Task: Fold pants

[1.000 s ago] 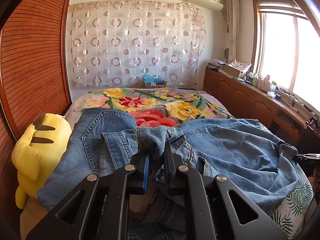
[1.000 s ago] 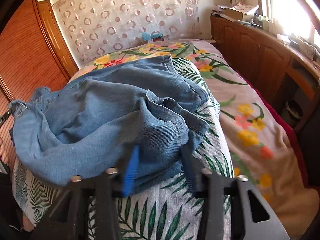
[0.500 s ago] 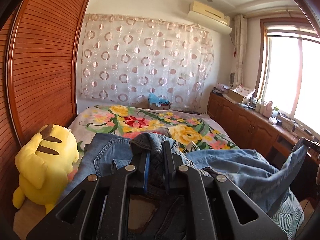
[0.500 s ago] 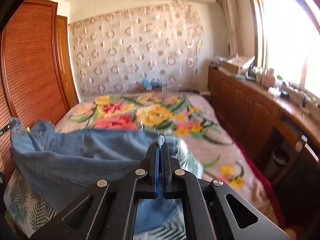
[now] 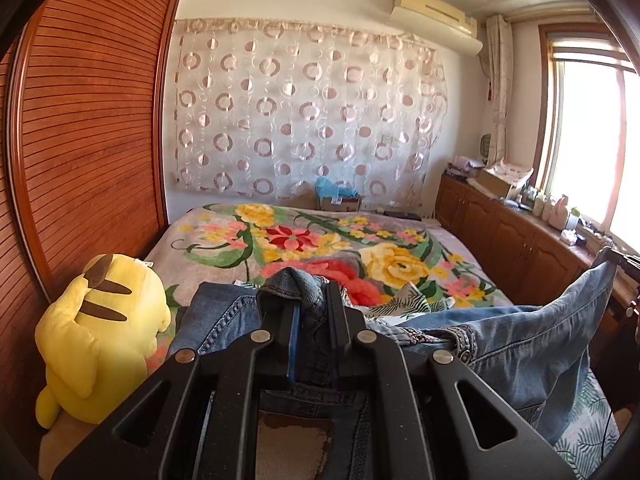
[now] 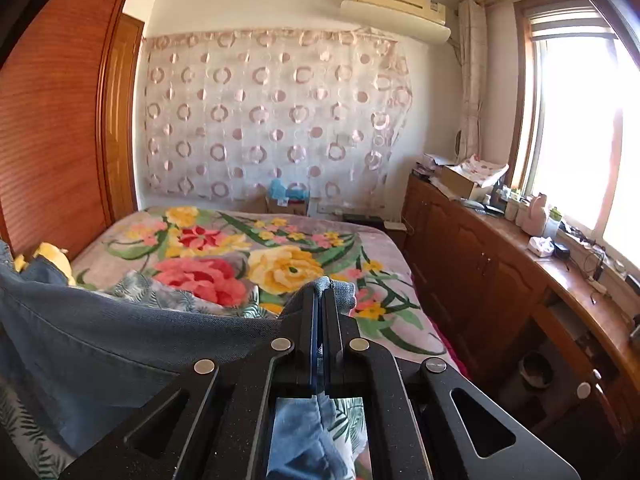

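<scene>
Both my claws, left gripper [image 5: 311,300] and right gripper [image 6: 319,300], pinch the pants [image 5: 520,336]; denim hangs heavy, soft.

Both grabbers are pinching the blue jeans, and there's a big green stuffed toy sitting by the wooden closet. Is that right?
Almost. The stuffed toy is yellow, not green; the left wrist view shows it beside the wooden closet. The rest holds: the left gripper and the right gripper are each shut on the blue jeans.
</scene>
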